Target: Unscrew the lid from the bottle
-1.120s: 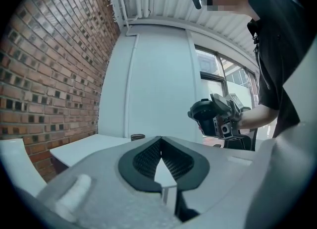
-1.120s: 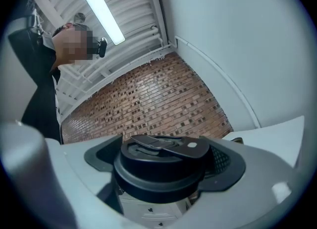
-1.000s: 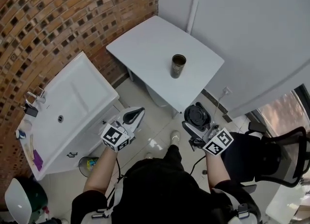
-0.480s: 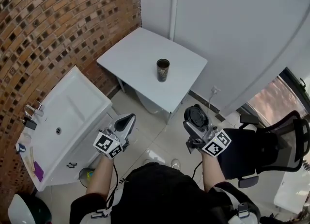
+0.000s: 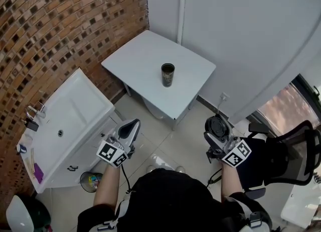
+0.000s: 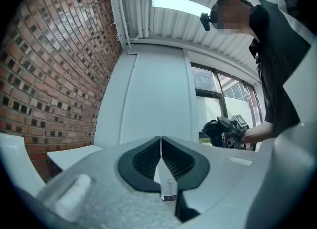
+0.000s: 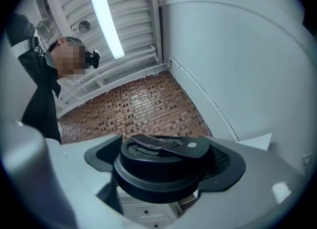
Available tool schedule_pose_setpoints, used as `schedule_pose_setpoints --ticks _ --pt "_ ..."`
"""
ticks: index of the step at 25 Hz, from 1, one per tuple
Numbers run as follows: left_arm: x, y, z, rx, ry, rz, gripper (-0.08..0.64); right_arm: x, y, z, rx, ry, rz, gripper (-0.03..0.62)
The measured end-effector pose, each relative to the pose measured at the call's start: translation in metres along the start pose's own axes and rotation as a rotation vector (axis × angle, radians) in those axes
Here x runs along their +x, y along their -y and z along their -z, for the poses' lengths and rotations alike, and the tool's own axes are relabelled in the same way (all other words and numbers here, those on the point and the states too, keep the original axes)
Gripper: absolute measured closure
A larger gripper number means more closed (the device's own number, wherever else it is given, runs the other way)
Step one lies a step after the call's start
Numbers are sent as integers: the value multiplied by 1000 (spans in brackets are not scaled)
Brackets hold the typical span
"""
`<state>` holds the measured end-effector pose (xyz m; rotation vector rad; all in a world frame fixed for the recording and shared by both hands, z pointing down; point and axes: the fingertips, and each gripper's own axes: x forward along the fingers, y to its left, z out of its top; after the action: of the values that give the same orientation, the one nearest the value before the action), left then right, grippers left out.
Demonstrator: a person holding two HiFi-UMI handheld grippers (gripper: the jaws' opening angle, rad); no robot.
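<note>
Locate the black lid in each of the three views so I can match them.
Head view: lid at lower right, held in the right hand-held gripper.
Left gripper view: lid small, right of centre.
Right gripper view: lid at bottom centre, clamped between the jaws.
Shared landmark: brick wall, seen in all three views.

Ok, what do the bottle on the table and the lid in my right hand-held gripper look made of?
Bottle: probably metal with a dark, slightly glossy coat; its open rim looks paler, but it is too small to be sure.
Lid: likely black plastic, matte, with moulded steps and a flip tab on top.
</note>
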<state>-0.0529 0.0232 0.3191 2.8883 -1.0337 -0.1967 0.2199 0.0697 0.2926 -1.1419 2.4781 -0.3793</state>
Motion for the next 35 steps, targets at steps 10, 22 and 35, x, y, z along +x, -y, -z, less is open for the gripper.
schedule_pose_setpoints --ticks 10,22,35 --pt "14 14 12 -24 -11 3 552 10 11 -2 17 6 -36 110" --pt "20 11 18 -8 -48 26 551 9 24 -9 -9 32 -10 110" --pt "24 3 26 -19 -59 45 552 29 11 9 -57 -49 -66 110"
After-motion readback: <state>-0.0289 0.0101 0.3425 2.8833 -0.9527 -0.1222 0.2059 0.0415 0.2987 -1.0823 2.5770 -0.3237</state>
